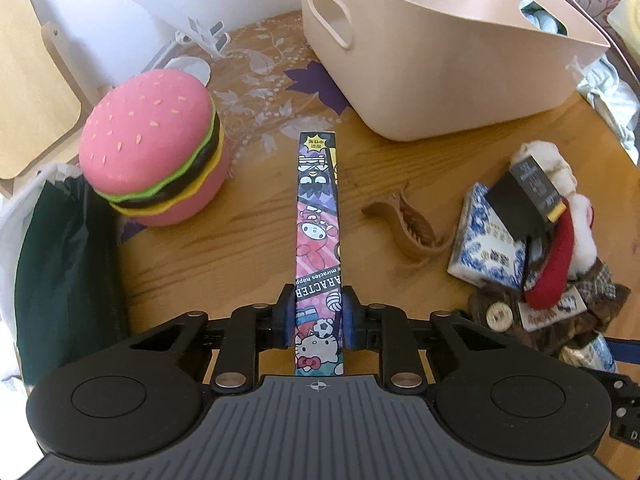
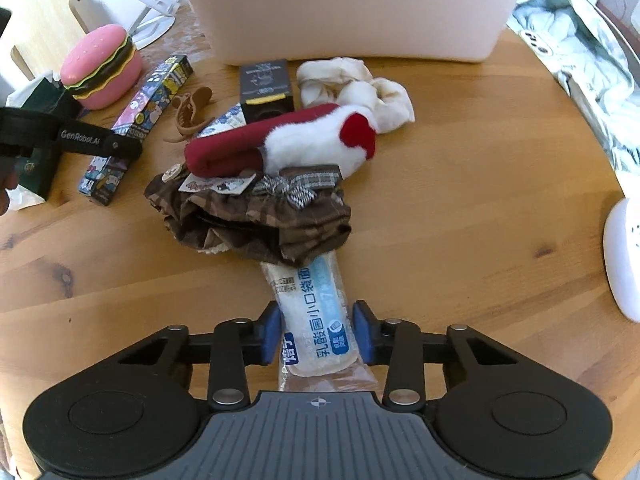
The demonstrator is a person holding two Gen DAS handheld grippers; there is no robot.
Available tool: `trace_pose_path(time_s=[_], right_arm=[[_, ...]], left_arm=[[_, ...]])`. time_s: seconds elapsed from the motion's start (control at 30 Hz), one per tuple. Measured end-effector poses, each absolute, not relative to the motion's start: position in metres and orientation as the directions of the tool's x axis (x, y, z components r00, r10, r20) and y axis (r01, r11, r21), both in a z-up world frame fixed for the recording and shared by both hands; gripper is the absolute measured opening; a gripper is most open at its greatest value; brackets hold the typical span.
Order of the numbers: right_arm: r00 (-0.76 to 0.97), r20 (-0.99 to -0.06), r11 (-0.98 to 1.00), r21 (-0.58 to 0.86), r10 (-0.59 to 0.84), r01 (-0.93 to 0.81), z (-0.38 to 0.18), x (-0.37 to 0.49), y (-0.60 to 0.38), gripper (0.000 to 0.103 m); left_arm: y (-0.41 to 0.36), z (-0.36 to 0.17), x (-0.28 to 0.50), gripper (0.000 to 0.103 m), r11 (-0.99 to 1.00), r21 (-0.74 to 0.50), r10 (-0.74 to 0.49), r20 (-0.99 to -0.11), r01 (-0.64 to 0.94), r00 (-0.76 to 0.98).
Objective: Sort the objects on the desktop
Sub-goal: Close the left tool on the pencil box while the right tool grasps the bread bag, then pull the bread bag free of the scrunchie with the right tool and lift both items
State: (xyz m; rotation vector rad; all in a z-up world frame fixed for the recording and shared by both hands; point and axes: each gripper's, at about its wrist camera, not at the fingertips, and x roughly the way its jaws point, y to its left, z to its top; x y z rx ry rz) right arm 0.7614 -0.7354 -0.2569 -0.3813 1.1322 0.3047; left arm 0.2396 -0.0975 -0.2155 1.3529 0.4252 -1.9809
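left gripper point(image 1: 319, 312): jaws clamping the near end of the cartoon box point(image 1: 318, 240), blue pads pressing both long sides
cartoon box: long, thin, printed cardboard, standing on edge, running straight ahead from the jaws on the wooden table point(image 1: 240, 248)
right gripper point(image 2: 316, 330): jaws sitting either side of the bread packet point(image 2: 316, 316); left pad touching the wrapper, right pad looking just clear of it, so a firm grip is not showing
bread packet: clear crinkly plastic with blue print around a pale soft roll, near end lying between the jaws, far end tucked under the brown plaid cloth point(image 2: 256, 220)
ahead of right jaws: the cloth is lying on the packet's far end; a red-and-white plush piece point(image 2: 288, 144), a white scrunchie point(image 2: 360, 88) and a black carton point(image 2: 266, 84) are piling up beyond it
left of left jaws: pink squashy burger toy point(image 1: 154, 148), round and matte
right of left jaws: brown hair claw point(image 1: 404, 226), toothed plastic, lying near the box
bin: beige plastic tub point(image 1: 436, 52), smooth walls, cut-out handle, standing beyond both jaws
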Motion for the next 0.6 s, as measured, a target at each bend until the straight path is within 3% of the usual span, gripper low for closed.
trace_pose_path(time_s=[0.6], right_arm=[[0.332,-0.943,0.954,-0.079,0.023,-0.289,-0.252,0.732,-0.786,0.03]], left_arm=[[-0.042,-0.211,0.273,0.023,-0.775,0.116,-0.32,-0.92,0.622,-0.227]])
